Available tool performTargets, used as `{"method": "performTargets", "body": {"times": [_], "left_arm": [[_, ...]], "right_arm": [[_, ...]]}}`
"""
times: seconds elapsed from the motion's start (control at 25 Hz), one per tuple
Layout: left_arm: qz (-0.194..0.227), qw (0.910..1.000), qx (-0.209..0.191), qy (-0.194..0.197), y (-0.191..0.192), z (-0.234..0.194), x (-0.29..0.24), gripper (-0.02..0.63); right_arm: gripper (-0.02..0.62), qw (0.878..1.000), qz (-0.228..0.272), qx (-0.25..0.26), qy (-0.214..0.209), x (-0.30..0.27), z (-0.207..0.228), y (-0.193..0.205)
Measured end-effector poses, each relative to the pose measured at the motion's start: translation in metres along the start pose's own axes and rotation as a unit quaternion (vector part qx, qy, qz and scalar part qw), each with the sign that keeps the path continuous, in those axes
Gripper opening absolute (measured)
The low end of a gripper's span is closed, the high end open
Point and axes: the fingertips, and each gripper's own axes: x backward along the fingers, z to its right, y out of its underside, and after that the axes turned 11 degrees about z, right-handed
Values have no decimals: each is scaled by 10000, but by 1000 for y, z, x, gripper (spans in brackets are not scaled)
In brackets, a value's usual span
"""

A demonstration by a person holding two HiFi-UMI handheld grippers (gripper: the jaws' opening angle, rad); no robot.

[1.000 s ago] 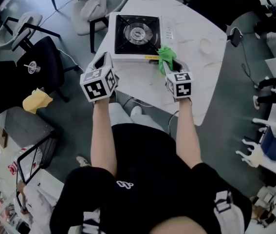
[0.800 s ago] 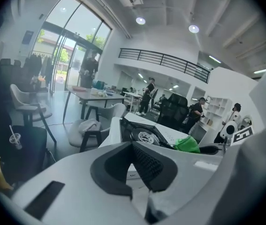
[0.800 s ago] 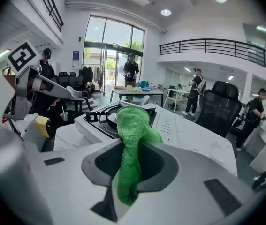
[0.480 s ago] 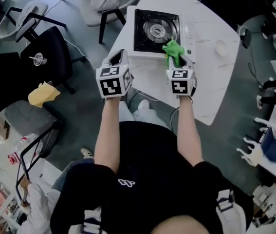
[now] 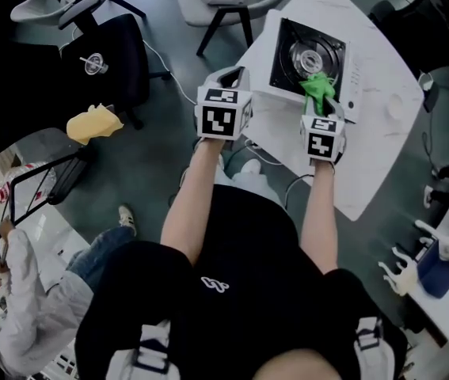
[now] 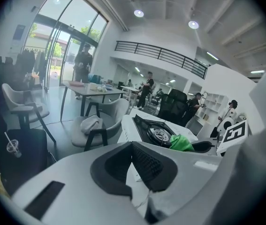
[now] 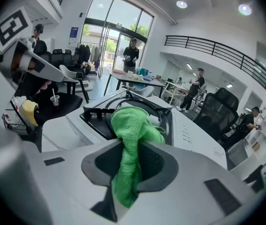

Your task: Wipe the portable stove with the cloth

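Seen from above, a person in a black shirt stands at a white marble-patterned bench [image 5: 374, 133] with a gripper in each hand. The right gripper [image 5: 319, 101] has its jaws pinching a bright green cloth [image 5: 316, 87]. The cloth's bunched free end sticks out past the jaws over the near edge of the portable stove [image 5: 307, 50], between the round burner and the white control strip (whether it actually touches the stove cannot be told). In the right gripper view, the cloth [image 7: 128, 125] runs down through the right gripper [image 7: 130, 165] and hangs out below it, with the stove's black top [image 7: 100, 116] just behind. The left gripper [image 5: 232, 74] is held just left of the stove, near the bench's edge. In its own view, the left gripper [image 6: 140, 170] has its jaws drawn together, and the stove [image 6: 154, 130] shows beyond them. A yellow rag [image 5: 93, 123] lies on a chair, well apart from the bench.
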Motion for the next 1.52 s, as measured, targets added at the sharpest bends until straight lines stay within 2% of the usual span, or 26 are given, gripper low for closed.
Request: {"method": "performTargets", "body": {"times": [0.36,0.72,1.0,1.12,1.32,1.4,1.52], "left_arm": [[-86,9998,-133,111,-3,-4,-2,-5],[-145,9975,-402,568,-15,6,-21,-5],[-284,9937,-409,1003,-19,4,-44,-5],[-396,9922,-359,1130,-12,-1,-51,-5],[-350,9922,-195,1179,-20,-18,-61,-5],[-274,9924,-146,1194,-27,-19,-63,-5],[-228,9921,-129,1223,-31,-21,-61,-5]], "right_arm": [[72,9987,100,-42,-506,-11,-45,-17],[72,9971,46,-345,-673,-15,-65,-30],[72,9957,85,-589,-709,-11,-72,-54],[72,9961,172,-546,-672,-8,-69,-69],[71,9921,912,-364,-786,-4,-76,-127],[72,9924,880,-107,-858,-8,-85,-133],[72,9933,590,-8,-997,-20,-96,-118]]}}
